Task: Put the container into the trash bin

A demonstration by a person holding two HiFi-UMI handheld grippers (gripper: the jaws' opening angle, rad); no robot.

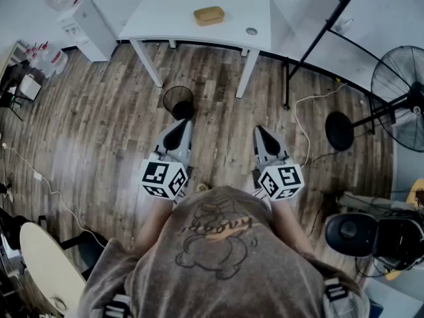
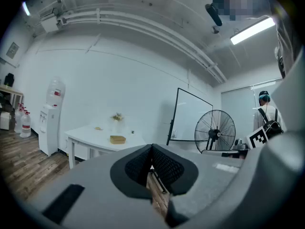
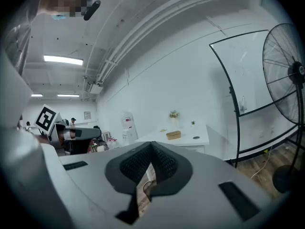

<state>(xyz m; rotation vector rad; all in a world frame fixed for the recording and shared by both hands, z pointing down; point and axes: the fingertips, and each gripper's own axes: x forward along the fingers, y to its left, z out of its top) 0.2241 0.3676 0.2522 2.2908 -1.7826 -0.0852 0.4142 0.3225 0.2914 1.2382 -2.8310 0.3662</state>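
A tan lidded container (image 1: 209,15) lies on the white table (image 1: 152,18) at the far side of the room. It also shows small in the left gripper view, container (image 2: 117,139), and in the right gripper view, container (image 3: 173,135). A black mesh trash bin (image 1: 178,101) stands on the wood floor by the table's front legs, just ahead of my left gripper (image 1: 177,132). My right gripper (image 1: 264,138) is level with the left one, further right. Both point forward, well short of the table. Each pair of jaws meets at the tips with nothing between them: left gripper (image 2: 151,149), right gripper (image 3: 151,145).
A standing fan (image 1: 404,91) and a whiteboard frame (image 1: 324,35) are at the right, with a cable (image 1: 301,121) across the floor. A water dispenser (image 1: 83,18) stands left of the table. An office chair (image 1: 358,234) is near right and a round table (image 1: 43,260) near left.
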